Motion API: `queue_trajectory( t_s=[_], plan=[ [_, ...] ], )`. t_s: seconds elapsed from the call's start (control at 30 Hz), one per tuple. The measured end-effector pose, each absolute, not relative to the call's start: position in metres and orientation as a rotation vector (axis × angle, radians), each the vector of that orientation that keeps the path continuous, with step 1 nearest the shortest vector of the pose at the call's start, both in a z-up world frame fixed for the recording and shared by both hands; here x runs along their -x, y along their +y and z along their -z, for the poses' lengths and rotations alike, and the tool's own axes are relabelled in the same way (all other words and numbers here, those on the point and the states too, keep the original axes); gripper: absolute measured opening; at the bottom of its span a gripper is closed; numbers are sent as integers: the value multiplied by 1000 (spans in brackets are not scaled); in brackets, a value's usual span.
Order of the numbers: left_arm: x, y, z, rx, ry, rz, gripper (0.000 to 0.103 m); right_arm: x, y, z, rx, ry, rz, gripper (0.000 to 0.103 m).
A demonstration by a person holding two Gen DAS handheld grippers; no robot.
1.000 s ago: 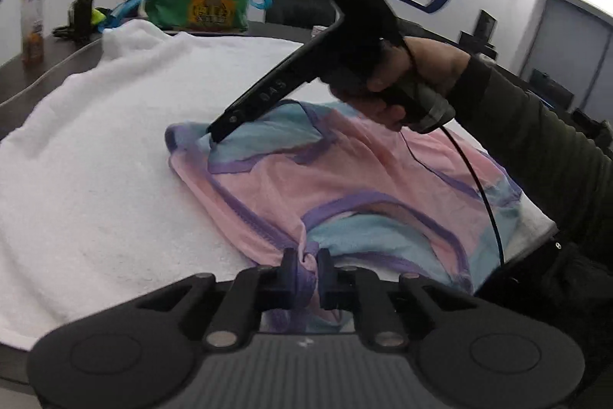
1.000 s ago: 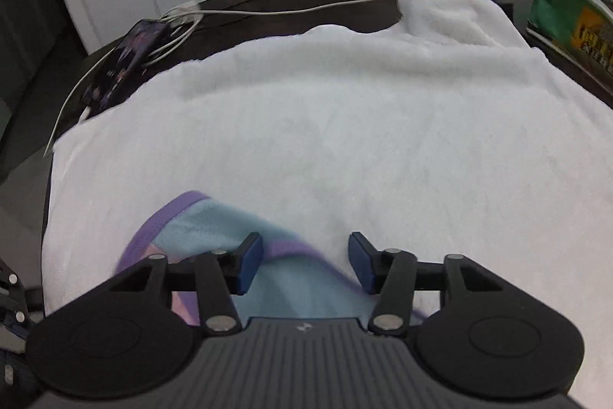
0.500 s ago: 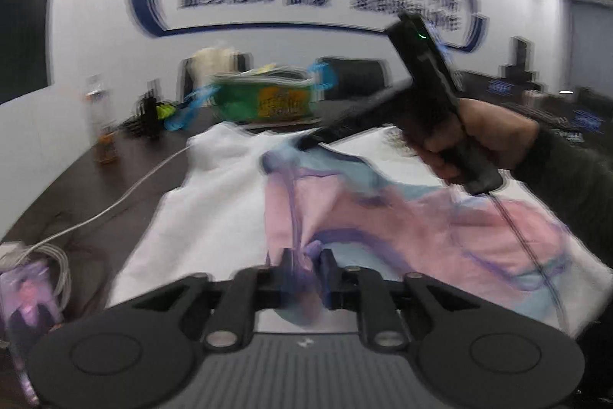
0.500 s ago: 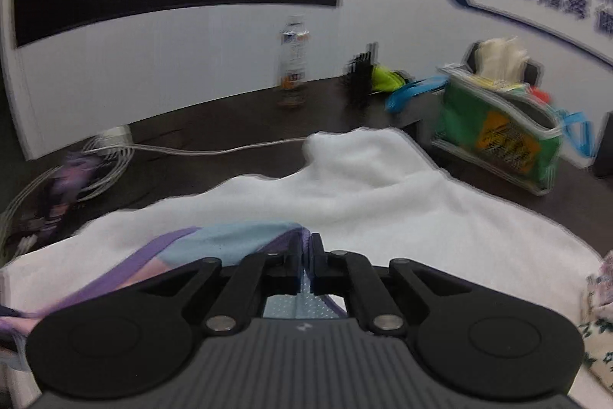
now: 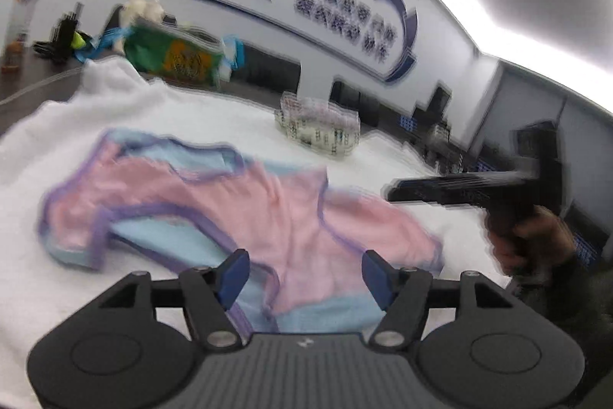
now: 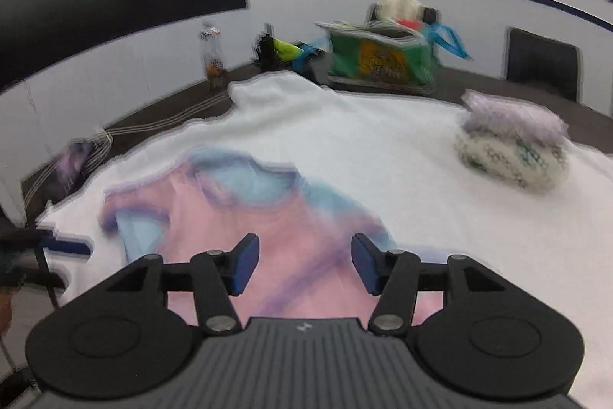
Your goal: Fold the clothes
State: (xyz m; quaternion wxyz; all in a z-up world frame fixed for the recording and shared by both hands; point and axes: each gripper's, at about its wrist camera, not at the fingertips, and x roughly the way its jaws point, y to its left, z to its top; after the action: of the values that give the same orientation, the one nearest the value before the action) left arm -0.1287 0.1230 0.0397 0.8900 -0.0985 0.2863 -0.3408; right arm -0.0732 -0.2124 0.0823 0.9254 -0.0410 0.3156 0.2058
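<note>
A pink and light-blue garment with purple trim (image 5: 268,213) lies spread on the white towel (image 5: 230,125); it also shows in the right wrist view (image 6: 237,213). My left gripper (image 5: 304,273) is open and empty, just above the garment's near edge. My right gripper (image 6: 302,263) is open and empty, above the garment's near part. The right gripper also shows in the left wrist view (image 5: 394,192), held off to the right of the garment. Both views are motion-blurred.
A folded patterned cloth bundle (image 6: 513,156) lies on the towel at the far right. A green bag (image 6: 383,60), a bottle (image 6: 212,60) and dark items stand on the dark table (image 6: 479,87) behind. A phone with cables (image 6: 72,160) lies at the left.
Both grippers were shut on the garment's edges and lifting it; now both are open, and the garment lies released on the towel. The right gripper has drawn back to the right.
</note>
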Motion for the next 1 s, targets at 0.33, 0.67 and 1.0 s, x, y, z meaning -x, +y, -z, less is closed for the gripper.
queue_trajectory(
  t_s=[0.33,0.67,1.0],
  plan=[
    [126,113,-17,148,690,626,40,143,-254,-30,-14,734,-339,51],
    [109,68,-73,207,633,775,54,83,-281,-71,153,589,-312,59],
    [105,-45,-37,-23,711,896,52,-51,-267,-45,239,717,-465,58]
  ],
)
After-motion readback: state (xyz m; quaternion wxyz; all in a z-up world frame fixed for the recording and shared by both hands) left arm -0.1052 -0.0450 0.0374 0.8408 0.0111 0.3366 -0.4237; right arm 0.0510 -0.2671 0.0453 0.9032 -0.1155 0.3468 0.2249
